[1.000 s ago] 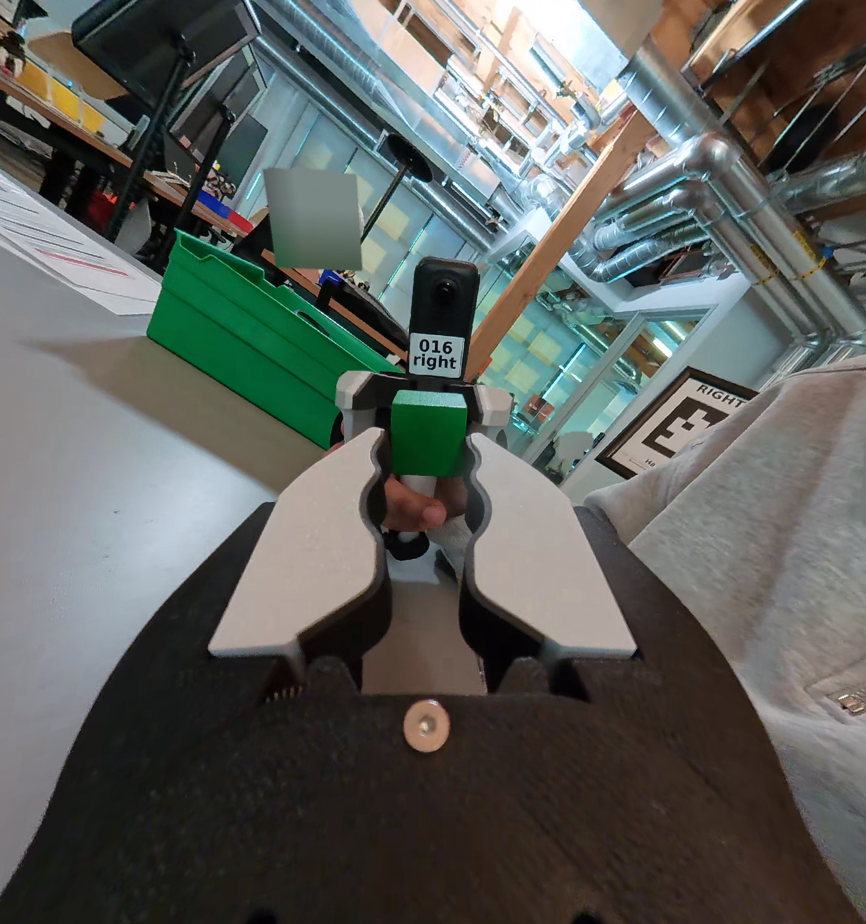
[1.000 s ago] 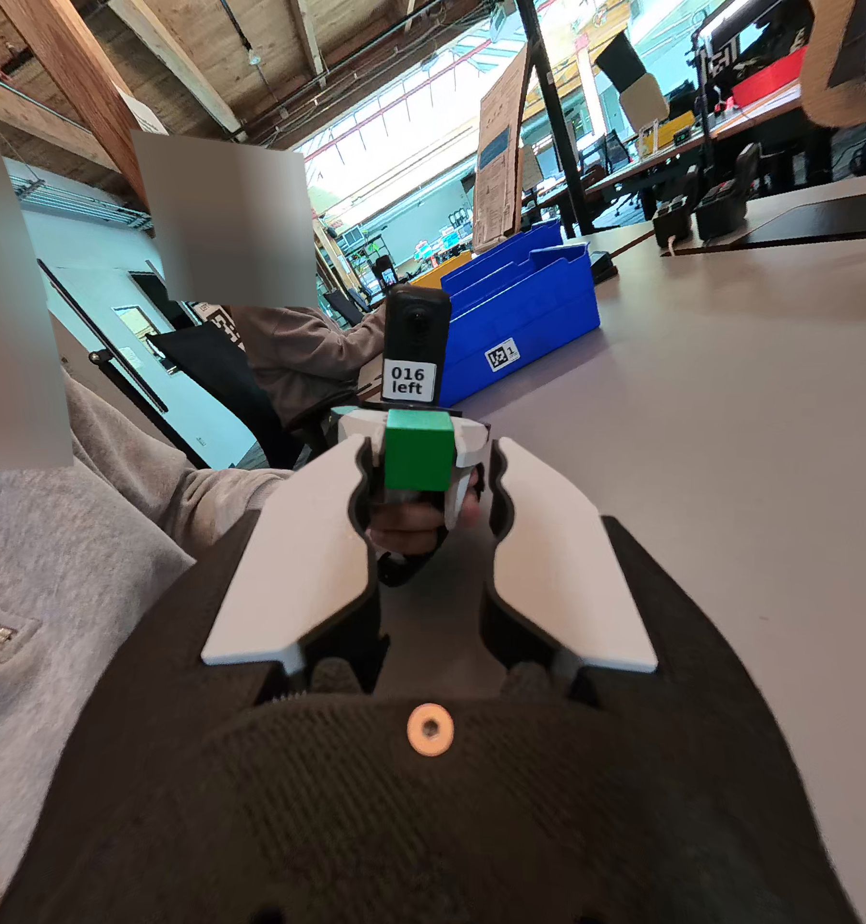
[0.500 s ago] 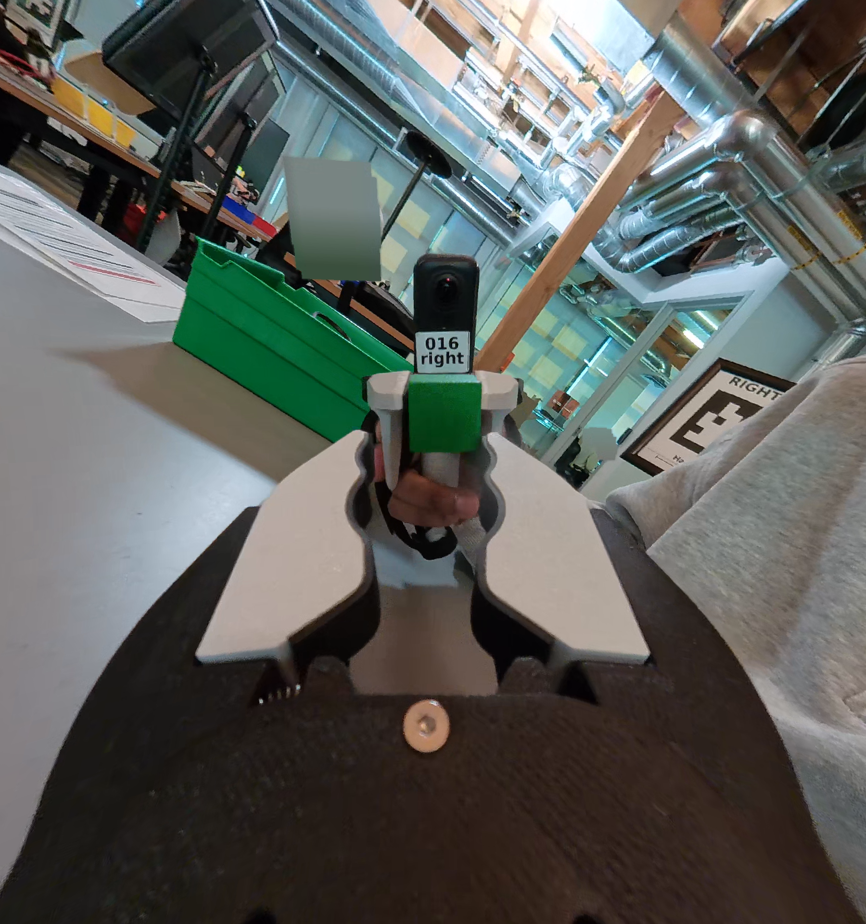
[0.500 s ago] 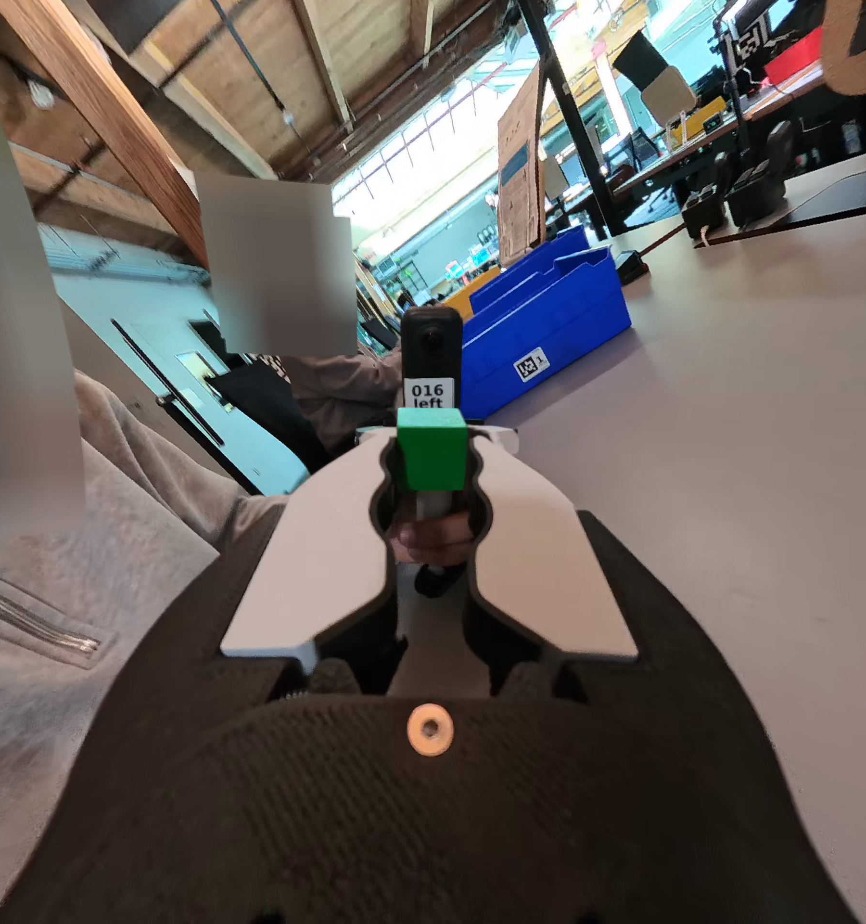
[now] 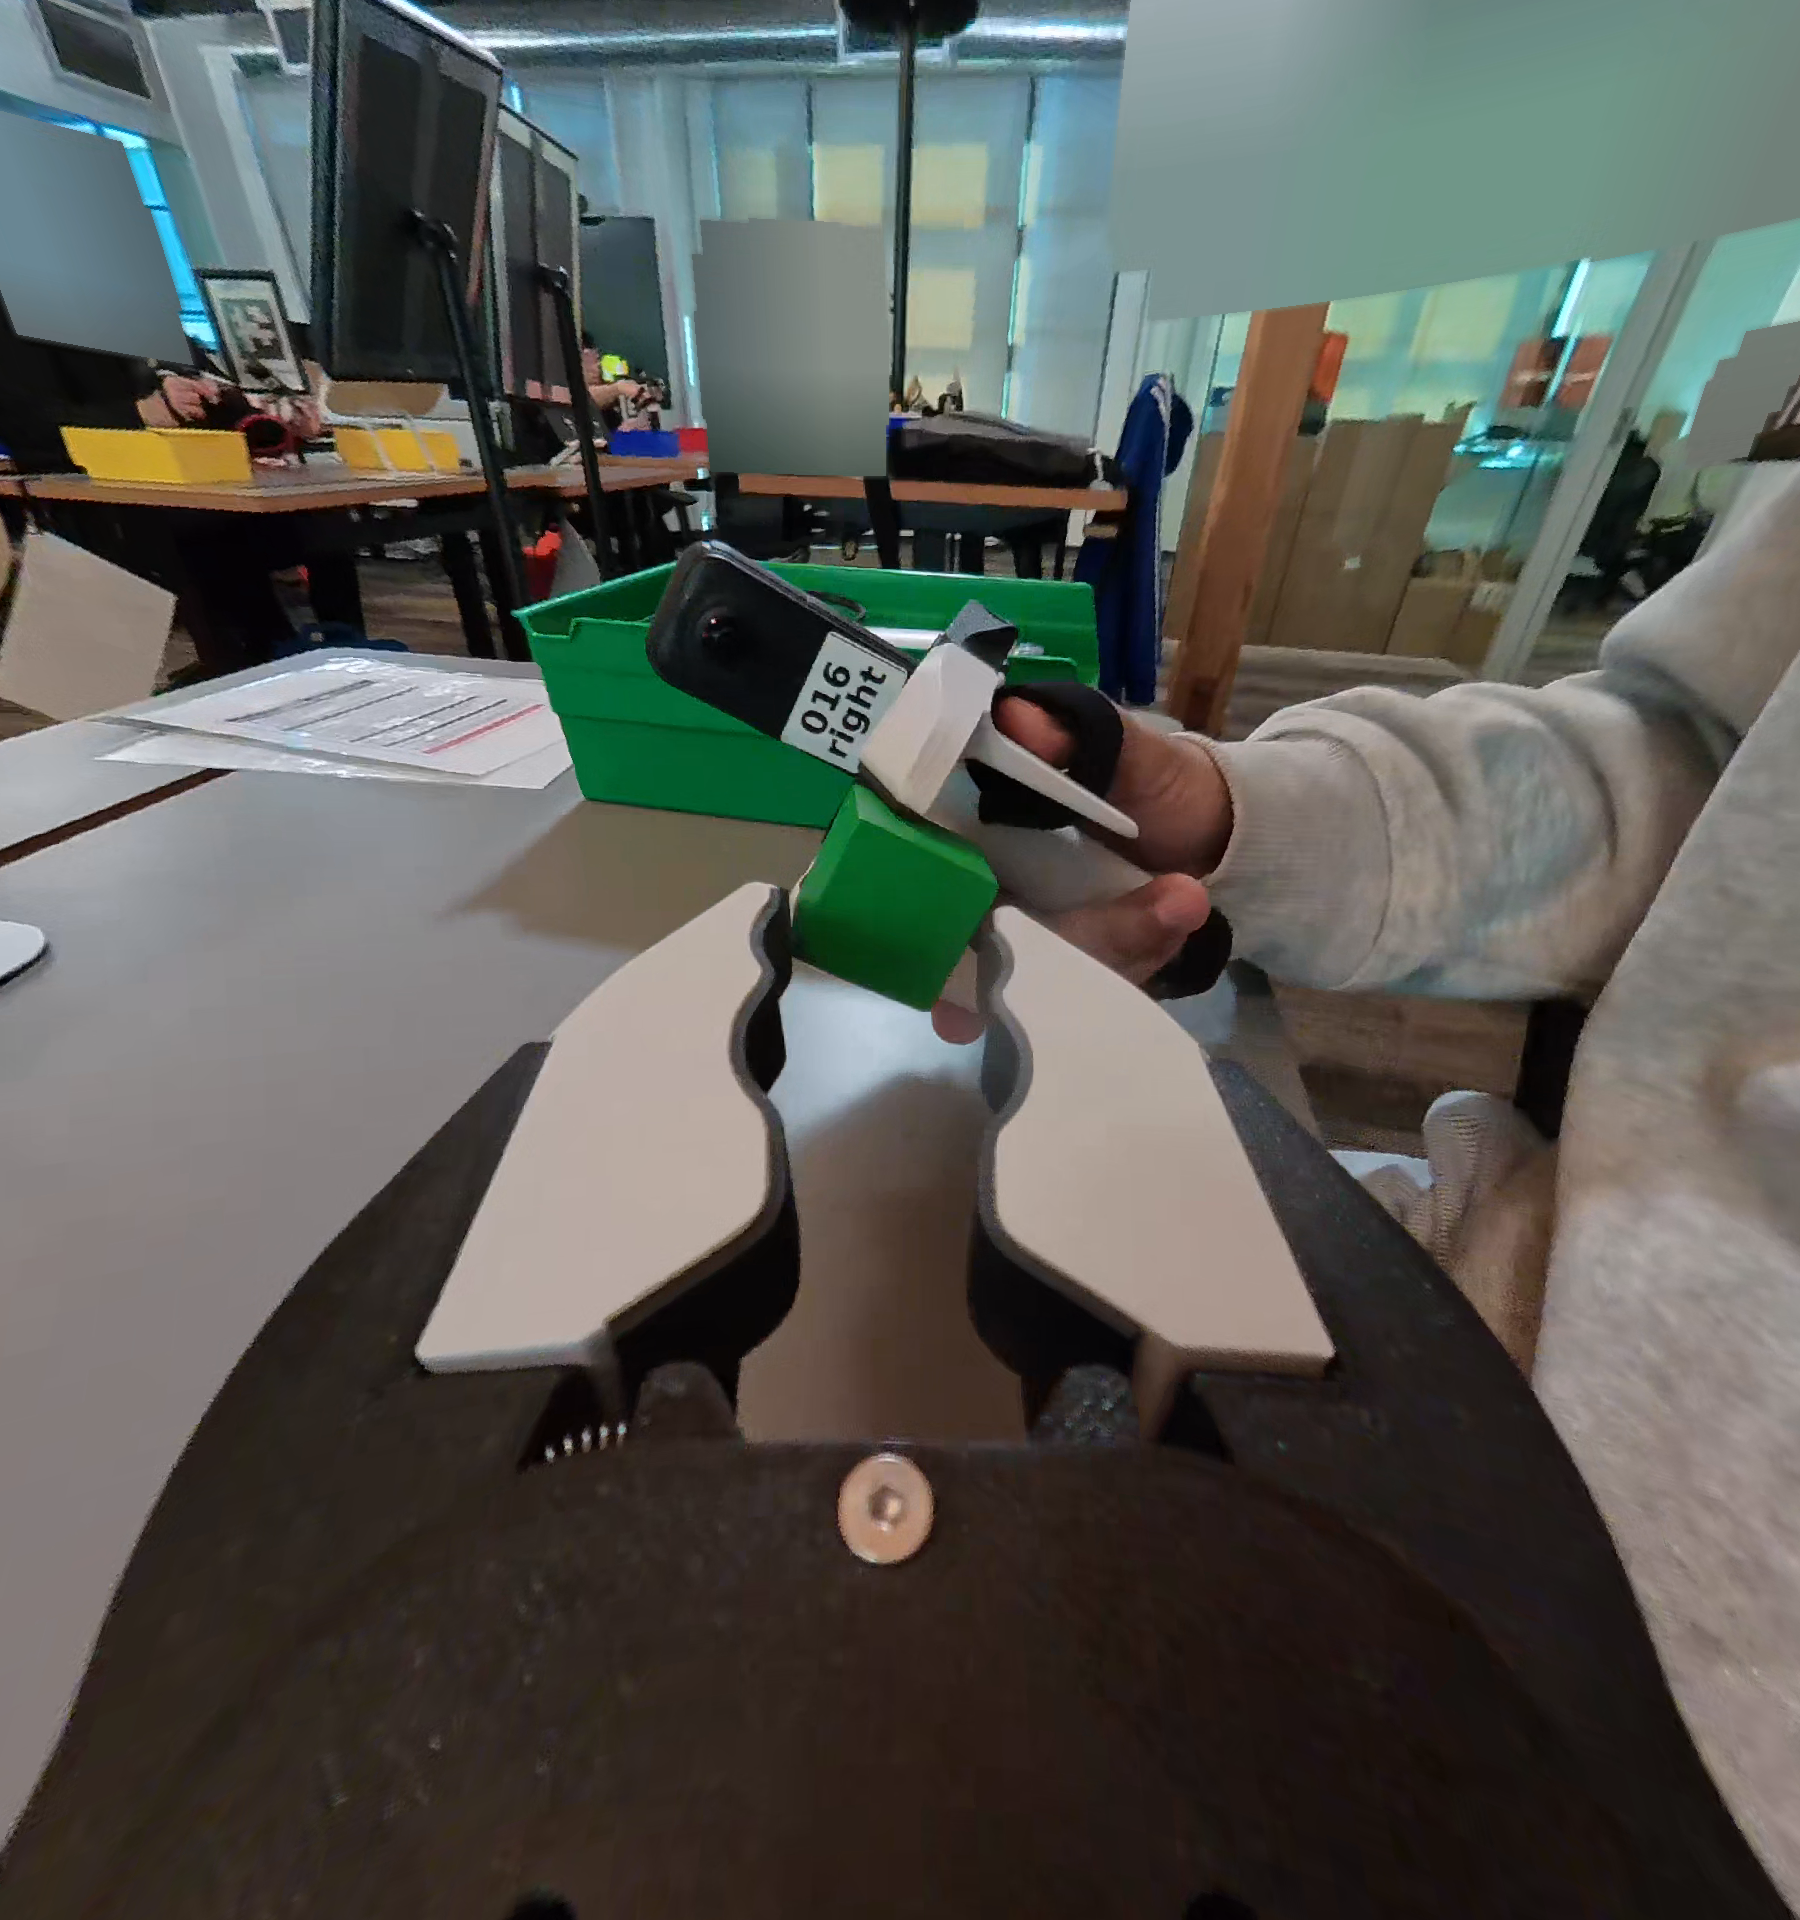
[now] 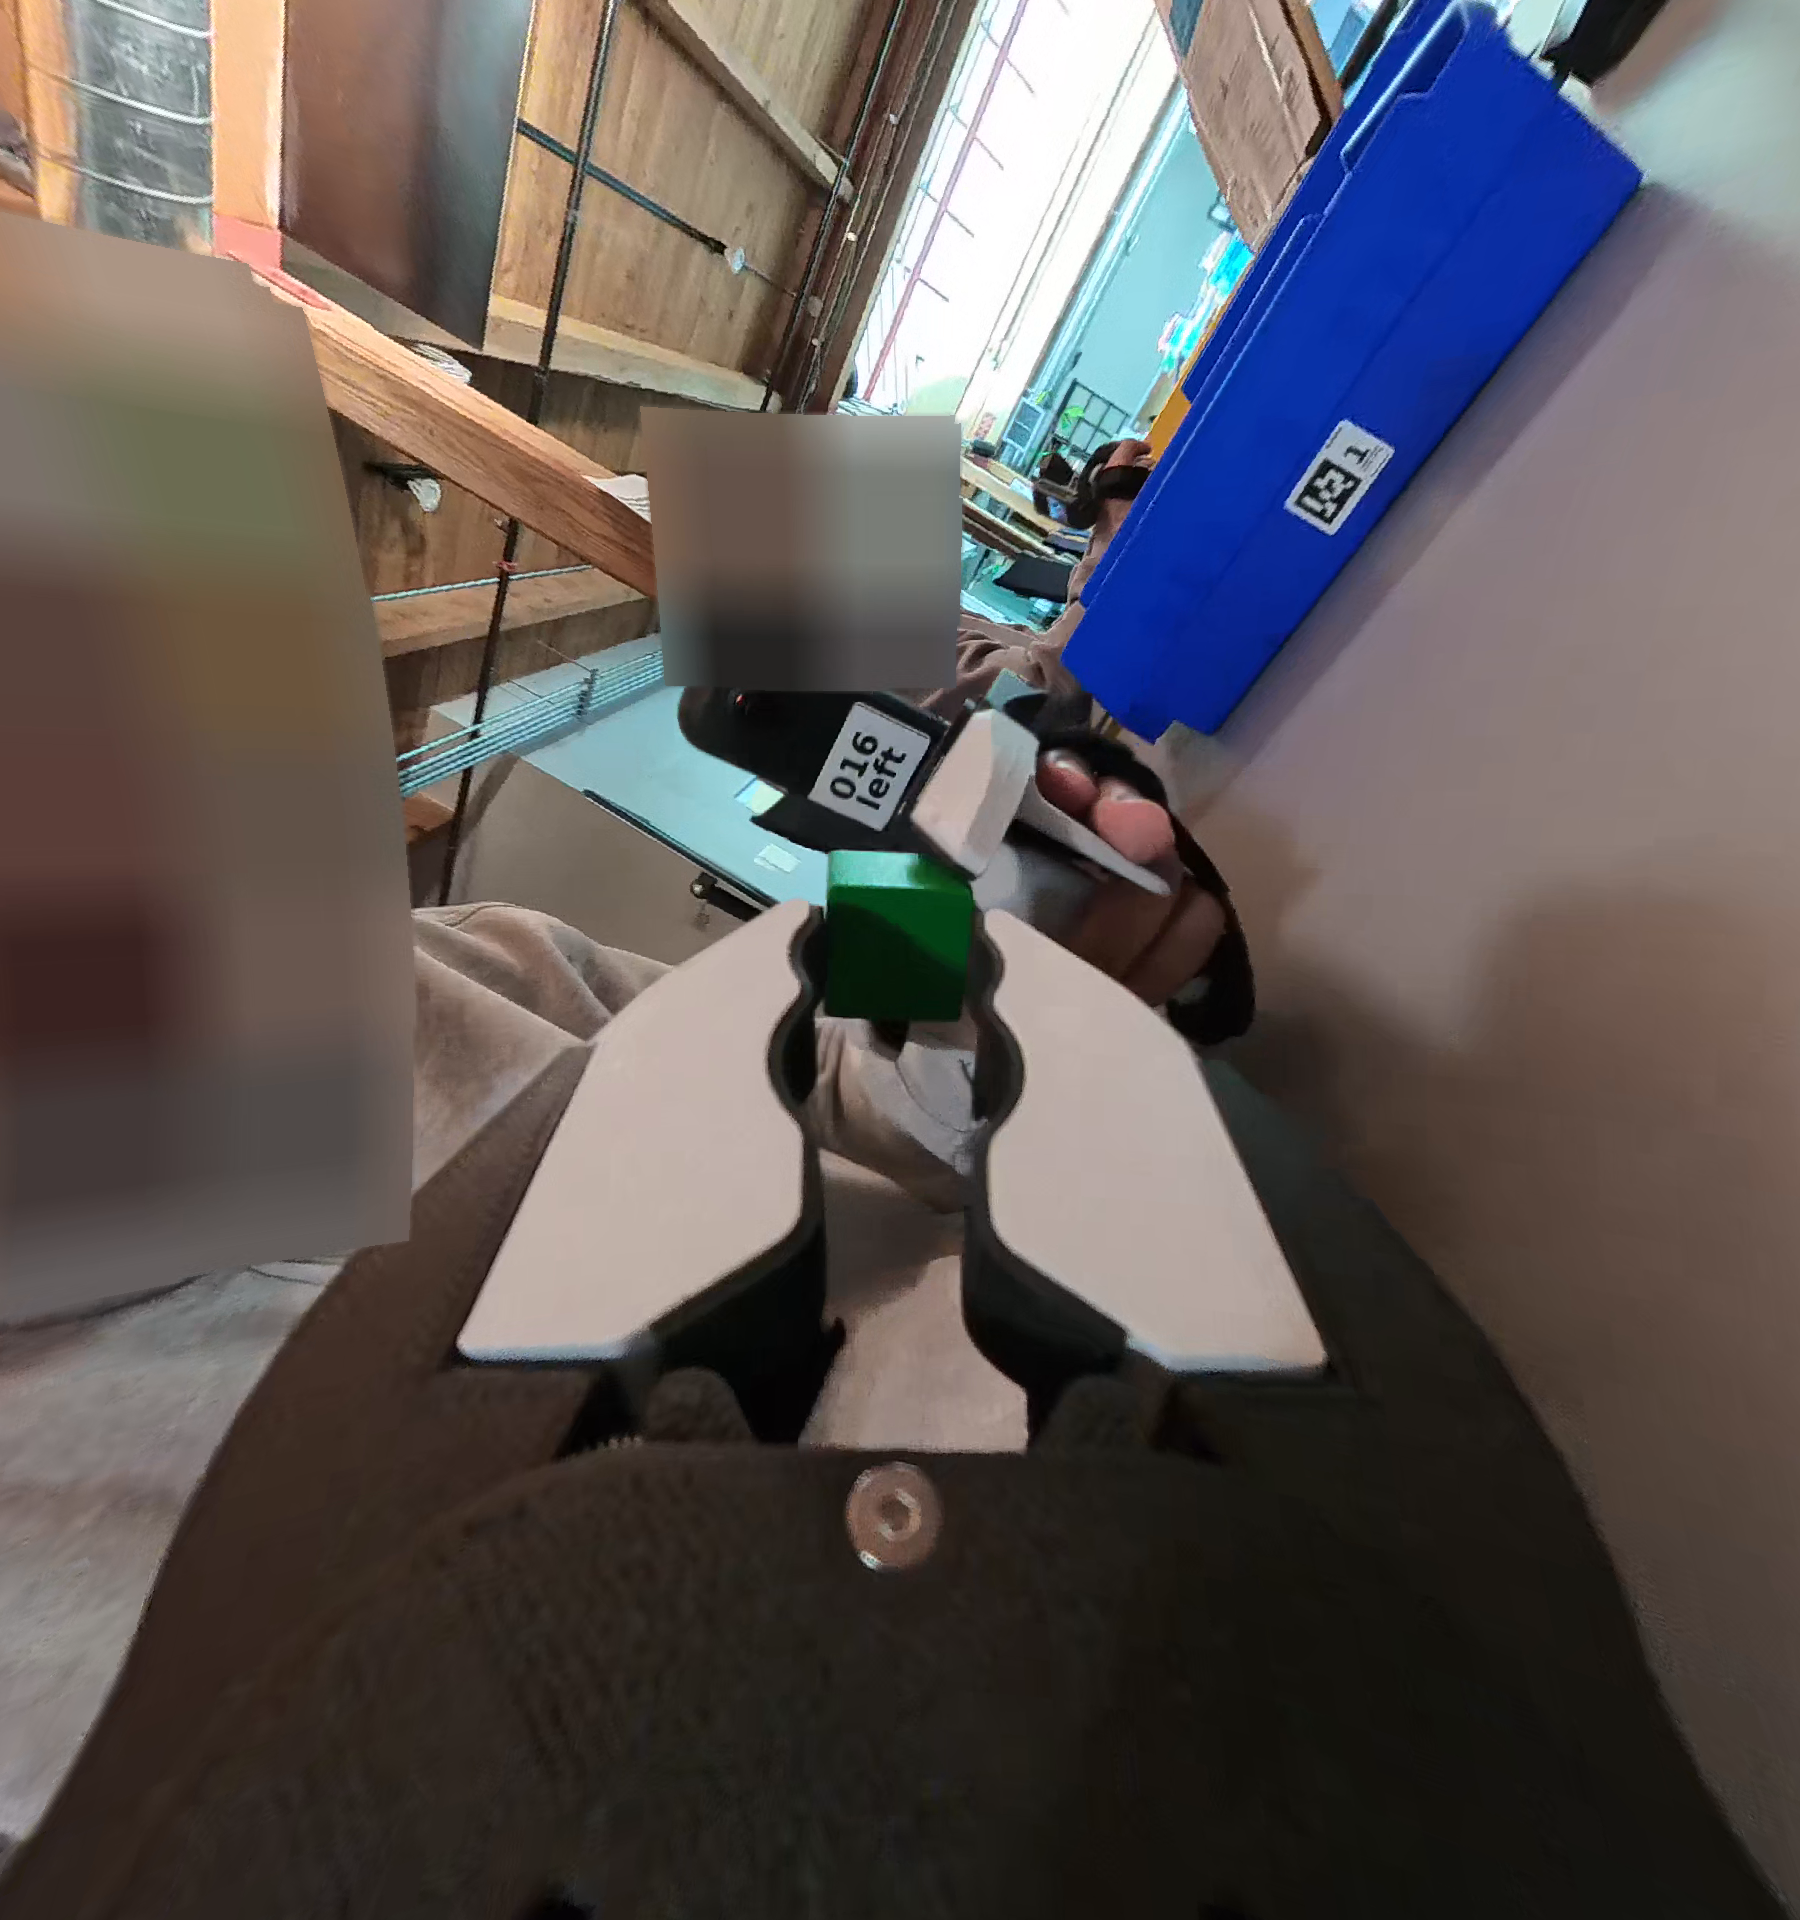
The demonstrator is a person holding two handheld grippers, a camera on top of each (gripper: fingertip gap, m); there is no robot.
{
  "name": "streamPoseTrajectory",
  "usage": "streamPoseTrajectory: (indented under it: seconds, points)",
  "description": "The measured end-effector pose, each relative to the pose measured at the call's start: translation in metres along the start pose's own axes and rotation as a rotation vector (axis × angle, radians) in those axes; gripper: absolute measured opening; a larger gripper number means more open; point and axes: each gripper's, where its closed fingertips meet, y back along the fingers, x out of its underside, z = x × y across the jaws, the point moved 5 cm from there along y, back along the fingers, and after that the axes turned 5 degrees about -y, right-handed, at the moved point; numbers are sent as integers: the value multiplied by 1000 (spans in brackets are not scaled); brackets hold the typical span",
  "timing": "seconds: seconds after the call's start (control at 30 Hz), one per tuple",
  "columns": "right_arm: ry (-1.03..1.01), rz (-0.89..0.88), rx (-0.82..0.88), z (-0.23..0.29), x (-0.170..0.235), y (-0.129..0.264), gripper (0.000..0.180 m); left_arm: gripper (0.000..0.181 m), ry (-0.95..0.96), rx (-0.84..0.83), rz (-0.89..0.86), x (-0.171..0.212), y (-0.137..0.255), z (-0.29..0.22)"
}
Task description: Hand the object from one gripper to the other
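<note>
**Right wrist view: cube square between the receiving tips, left gripper standing off**

Right wrist view shows the green cube (image 6: 896, 951) in the air, seated between the tips of the right gripper (image 6: 896, 935). Its flat sides lie against both fingers, with no gap showing, so the right gripper looks closed on it.

In the left wrist view the cube sits just at or past the tips of the left gripper (image 5: 880, 920) and is turned corner-on to it. The jaws there stand apart a little wider than the cube. Since the cube lines up with the right fingers and not the left, I judge that the left gripper has let go. Contact at the very tips cannot be ruled out.

The two grippers meet at an angle, each tilted across the other's view, above the grey tabletop (image 5: 252, 987). A green bin (image 5: 667, 748) stands behind them on one side and a blue bin (image 6: 1343, 364) on the other.

The next move turns on drawing the cube straight out along the left fingers' line, so that its tilted corner does not catch a tip.
</note>
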Motion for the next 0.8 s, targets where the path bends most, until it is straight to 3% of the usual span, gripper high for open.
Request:
streamPoseTrajectory:
  seconds: [0.17,0.27,0.4,0.57,0.67,0.8]
  points:
    - [-31,-7,-22,-4,-1,2,28,31,-21,-15,22,0,-1,0]
    - [21,-73,39,-9,-8,8,46,30,14,-59,56,4,-1,6]
    - [176,-185,244,-15,-20,22,52,30,-26,-174,160,13,1,17]
    - [462,-101,622,-22,-17,22,48,30,-207,-352,406,31,1,25]
    - [516,-39,691,-27,-9,12,50,30,-386,-425,556,41,-1,25]
    - [540,36,738,-34,-1,3,47,31,-481,-423,619,46,-9,17]
